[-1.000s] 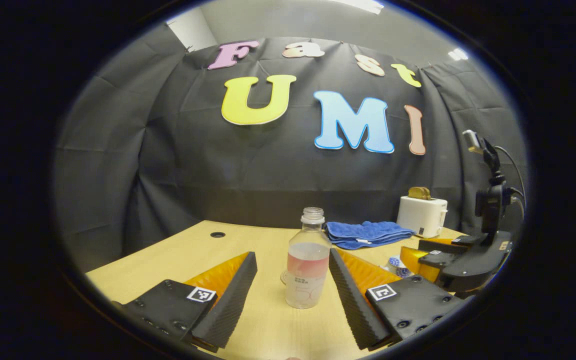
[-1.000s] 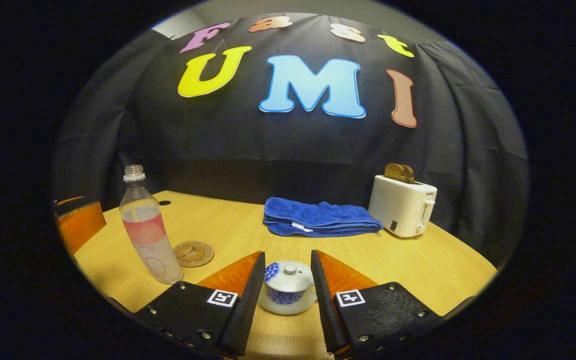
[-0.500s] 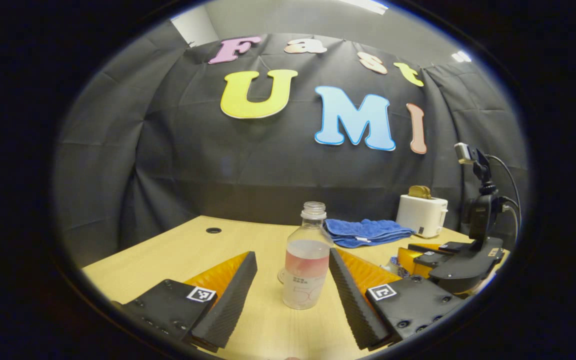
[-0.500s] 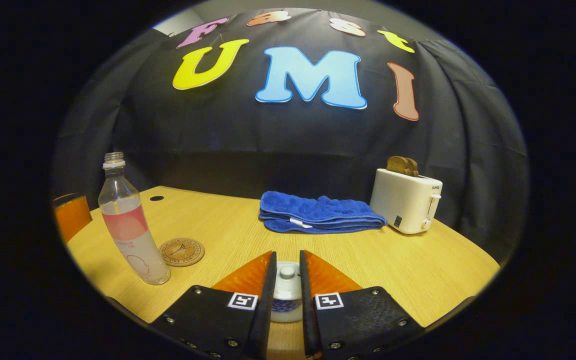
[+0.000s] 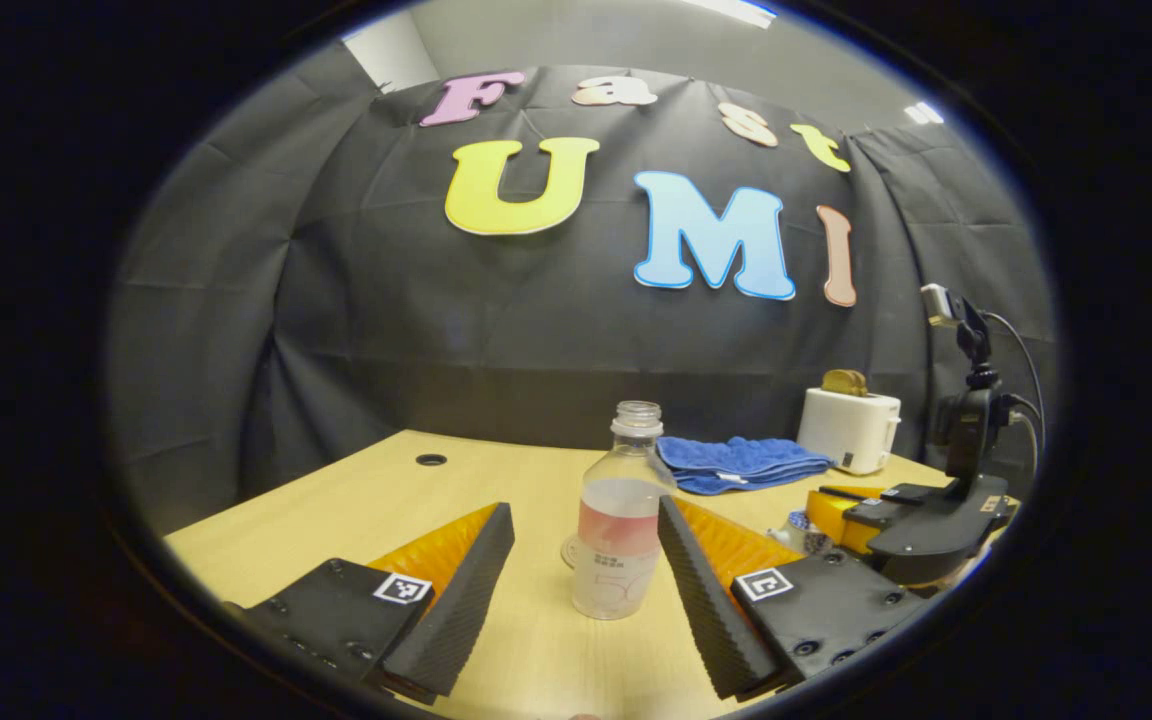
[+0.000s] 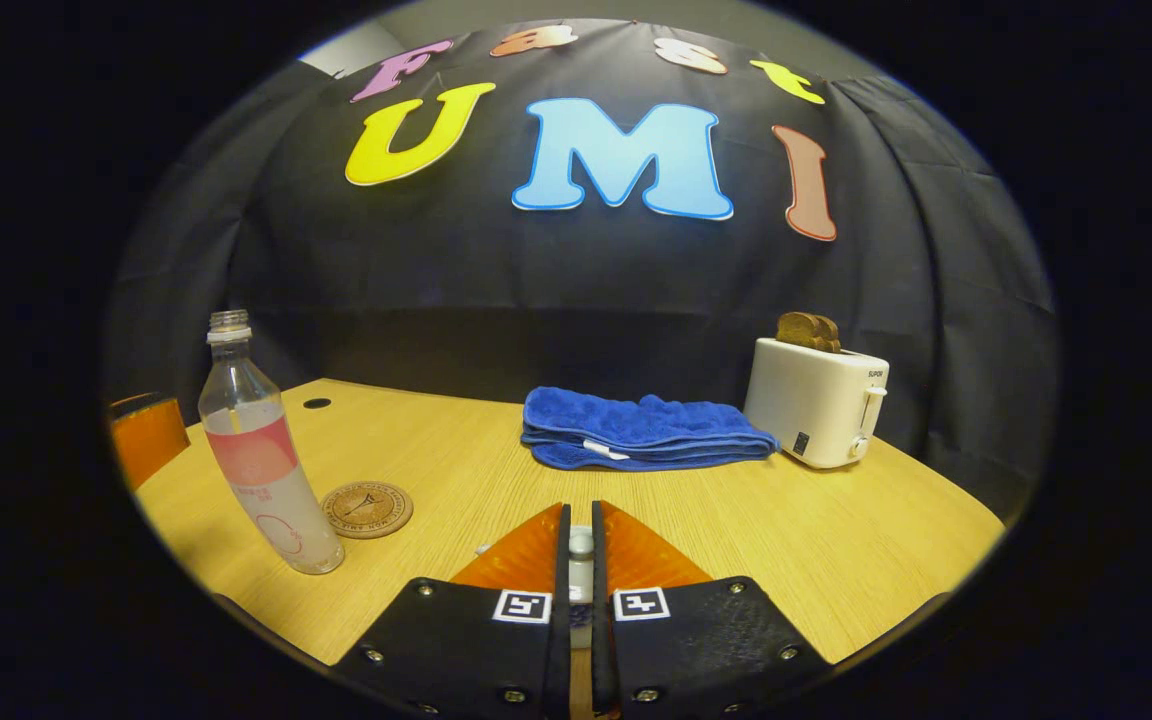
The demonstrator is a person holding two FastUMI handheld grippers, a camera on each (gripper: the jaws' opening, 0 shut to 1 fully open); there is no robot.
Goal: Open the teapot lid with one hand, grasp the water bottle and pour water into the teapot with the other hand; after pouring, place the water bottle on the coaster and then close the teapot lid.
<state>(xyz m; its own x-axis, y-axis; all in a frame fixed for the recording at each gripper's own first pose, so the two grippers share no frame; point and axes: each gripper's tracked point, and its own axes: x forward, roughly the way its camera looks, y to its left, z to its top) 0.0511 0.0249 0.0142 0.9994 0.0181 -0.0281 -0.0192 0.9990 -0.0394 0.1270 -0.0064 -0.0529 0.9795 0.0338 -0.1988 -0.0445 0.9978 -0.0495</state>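
Observation:
A clear uncapped water bottle [image 5: 619, 530] with a pink label stands upright on the table, about half full. My left gripper [image 5: 584, 507] is open, one finger on each side of the bottle and apart from it. In the right gripper view the bottle [image 6: 266, 470] stands at the left, next to a round brown coaster [image 6: 367, 509]. My right gripper [image 6: 581, 510] is shut on the knob of the white teapot lid [image 6: 582, 545]. Its fingers hide most of the blue-and-white teapot [image 5: 798, 530]. The right gripper [image 5: 926, 520] also appears at the right of the left gripper view.
A folded blue towel [image 6: 641, 430] lies at the back of the wooden table [image 6: 836, 540]. A white toaster [image 6: 816, 400] with bread in it stands at the back right. A small round hole [image 6: 316, 403] sits near the table's far left edge.
My right gripper has closed from open around the teapot to shut on the lid knob. The left gripper has stayed open around the bottle, shifting only slightly.

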